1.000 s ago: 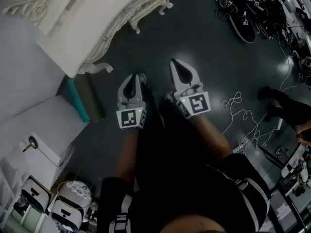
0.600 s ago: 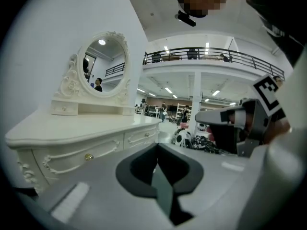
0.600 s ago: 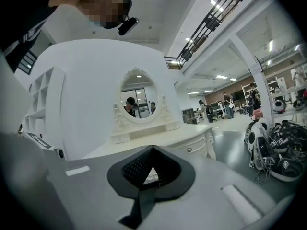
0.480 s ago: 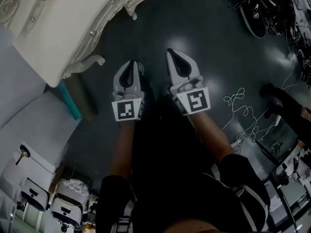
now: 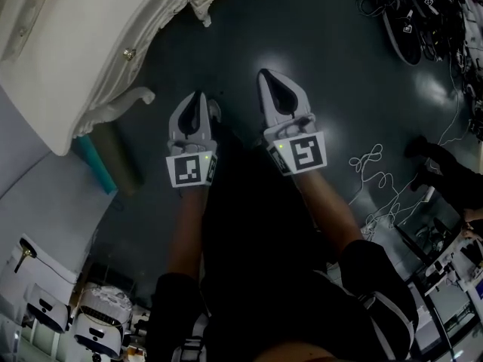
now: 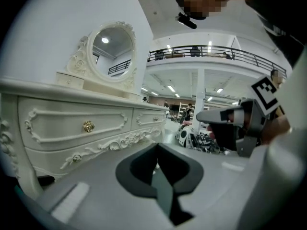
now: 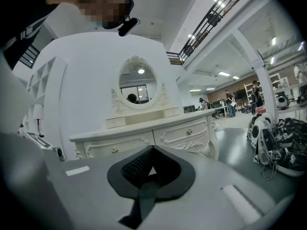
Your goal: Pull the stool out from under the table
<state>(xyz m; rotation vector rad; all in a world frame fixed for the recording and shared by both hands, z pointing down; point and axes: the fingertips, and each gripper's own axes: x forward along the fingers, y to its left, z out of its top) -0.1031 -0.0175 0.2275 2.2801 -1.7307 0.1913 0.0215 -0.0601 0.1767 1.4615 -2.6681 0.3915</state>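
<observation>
Your left tool (image 5: 198, 96) is clenched, its two jaws pressed tip to tip with nothing between them, and your right tool (image 5: 267, 78) is clenched and empty in the same way. In the head view both are held side by side, close together but not touching, over the dark grey floor (image 5: 317, 36), with their tips pointing away from you. An ornate cream-white bench (image 5: 68, 59) with carved legs and drawers fills the upper left of that view, and both tools are clear of it, the left one nearer its curled leg. In the right gripper view the bench stands ahead with an oval mirror (image 7: 137, 84) on top. In the left gripper view it sits closer, at the left, with a gold drawer knob (image 6: 88, 126) showing. A teal-edged dark object (image 5: 102, 161) lies on the floor at the bench's near end, between the bench and a white cabinet (image 5: 45, 210); whether this is the stool cannot be told, and neither tool touches it. A loose white cord (image 5: 370, 164) trails on the floor to your right, and a heap of black gear (image 5: 423, 13) lies further off at the upper right.
</observation>
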